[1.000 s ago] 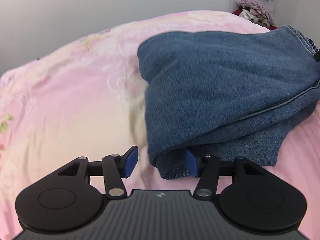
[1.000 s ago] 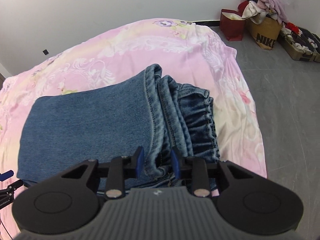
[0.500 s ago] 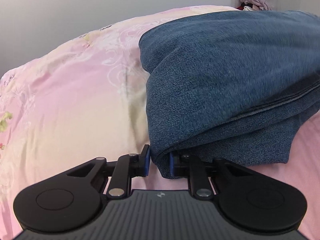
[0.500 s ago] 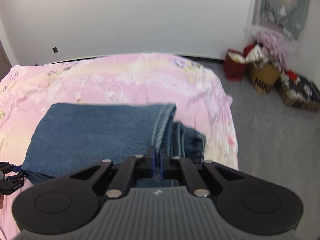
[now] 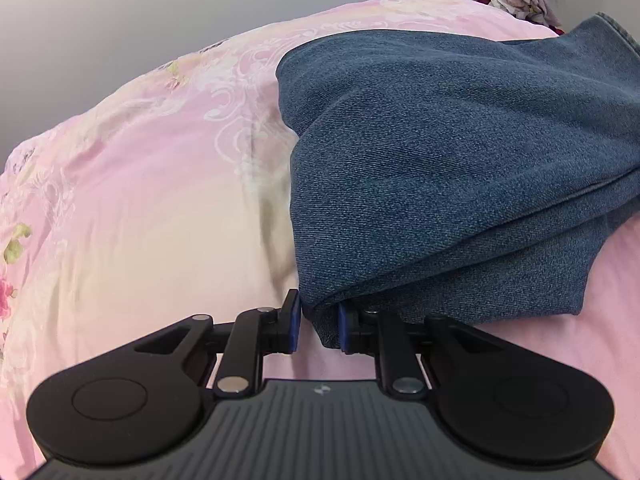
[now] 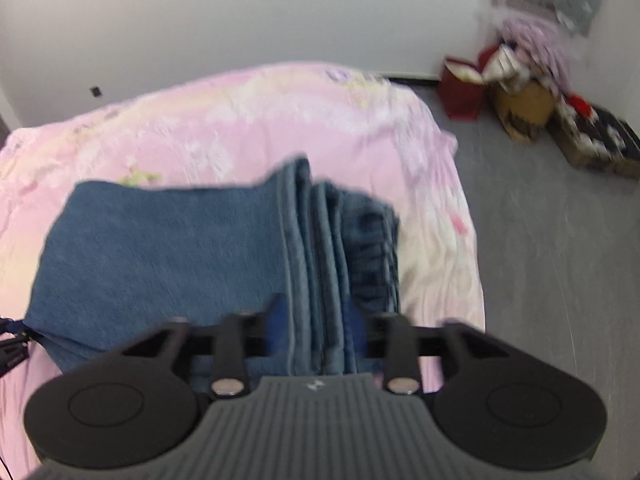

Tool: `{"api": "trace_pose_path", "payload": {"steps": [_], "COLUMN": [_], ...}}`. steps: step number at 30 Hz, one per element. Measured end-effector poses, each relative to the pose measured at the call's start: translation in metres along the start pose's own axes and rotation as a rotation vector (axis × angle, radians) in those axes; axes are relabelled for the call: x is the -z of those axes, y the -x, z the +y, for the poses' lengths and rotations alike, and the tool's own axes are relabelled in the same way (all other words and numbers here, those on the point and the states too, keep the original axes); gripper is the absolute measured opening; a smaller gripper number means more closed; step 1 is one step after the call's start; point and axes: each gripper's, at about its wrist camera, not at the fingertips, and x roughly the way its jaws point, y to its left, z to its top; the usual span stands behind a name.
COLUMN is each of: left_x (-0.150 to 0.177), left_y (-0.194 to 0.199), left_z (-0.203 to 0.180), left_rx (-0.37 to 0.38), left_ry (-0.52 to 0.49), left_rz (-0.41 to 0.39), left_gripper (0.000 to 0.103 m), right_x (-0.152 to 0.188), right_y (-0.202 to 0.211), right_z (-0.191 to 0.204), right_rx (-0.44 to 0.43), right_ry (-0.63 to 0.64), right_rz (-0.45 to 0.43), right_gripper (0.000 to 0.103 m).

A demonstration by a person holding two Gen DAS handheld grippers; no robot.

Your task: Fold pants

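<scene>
Folded blue denim pants (image 5: 460,168) lie in a thick stack on a pink floral bed (image 5: 140,200). My left gripper (image 5: 319,326) has its blue pads around the stack's near folded corner, a small gap on the left side. In the blurred right wrist view the pants (image 6: 168,248) show their hems and waistband at the right end. My right gripper (image 6: 316,334) straddles those layered edges, its jaws apart. The left gripper's tip (image 6: 12,344) shows at the far left edge.
The bed (image 6: 432,168) ends at the right over a grey floor (image 6: 540,260). A red bag (image 6: 460,88), a cardboard box (image 6: 524,108) and piled clothes (image 6: 536,40) stand by the white wall in the far right corner.
Both grippers closed on the pants and lifted them half a second ago. Now both have opened wider, the right one clearly, and the stack has come down onto the bed.
</scene>
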Motion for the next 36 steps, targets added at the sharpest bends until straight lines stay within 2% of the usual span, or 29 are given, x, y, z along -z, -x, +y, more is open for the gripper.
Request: {"api": "trace_pose_path", "payload": {"steps": [4, 6, 9, 13, 14, 17, 18, 20, 25, 27, 29, 31, 32, 36], "left_x": [0.000, -0.001, -0.002, -0.002, -0.001, -0.001, 0.000, 0.002, 0.001, -0.001, 0.001, 0.002, 0.004, 0.005], "left_y": [0.001, 0.000, -0.003, -0.008, -0.009, -0.012, -0.012, -0.012, -0.014, -0.015, -0.016, -0.017, -0.017, -0.017], "left_z": [-0.001, 0.000, 0.001, 0.003, 0.003, 0.004, 0.005, 0.005, 0.005, 0.005, 0.007, 0.008, 0.008, 0.006], "left_rx": [0.004, 0.008, 0.012, 0.020, 0.021, 0.026, 0.027, 0.031, 0.024, 0.024, 0.030, 0.038, 0.040, 0.035], "left_ry": [-0.004, -0.010, -0.020, -0.017, -0.017, -0.017, -0.017, -0.019, 0.011, 0.023, 0.027, 0.027, 0.024, 0.023], "left_rz": [0.007, 0.015, 0.018, 0.014, 0.014, 0.013, 0.011, 0.003, 0.028, 0.041, 0.039, 0.035, 0.032, 0.023], "left_gripper": [0.020, 0.020, 0.020, 0.020, 0.020, 0.020, 0.020, 0.020, 0.020, 0.019, 0.019, 0.019, 0.019, 0.019], "right_x": [-0.023, -0.034, -0.049, -0.059, -0.060, -0.061, -0.060, -0.057, -0.050, -0.051, -0.053, -0.050, -0.047, -0.027], "right_y": [-0.017, -0.030, -0.056, -0.085, -0.088, -0.081, -0.074, -0.070, -0.074, -0.071, -0.063, -0.049, -0.042, -0.035], "right_z": [0.009, 0.015, 0.023, 0.017, 0.015, 0.018, 0.022, 0.029, 0.016, 0.023, 0.021, 0.015, 0.009, -0.011], "right_rx": [-0.006, -0.016, 0.034, 0.076, 0.084, 0.063, 0.066, 0.141, 0.175, 0.189, 0.154, 0.135, 0.099, -0.051], "right_ry": [0.028, 0.034, 0.046, -0.013, -0.019, 0.029, 0.059, 0.130, 0.019, 0.039, 0.030, 0.006, -0.012, -0.103], "right_rz": [-0.037, -0.046, -0.059, -0.036, -0.037, -0.078, -0.102, -0.109, -0.084, -0.084, -0.073, -0.067, -0.066, -0.001], "right_gripper": [0.050, 0.041, 0.041, 0.044, 0.041, 0.010, 0.009, 0.009, 0.008, 0.009, 0.012, 0.032, 0.048, 0.059]}}
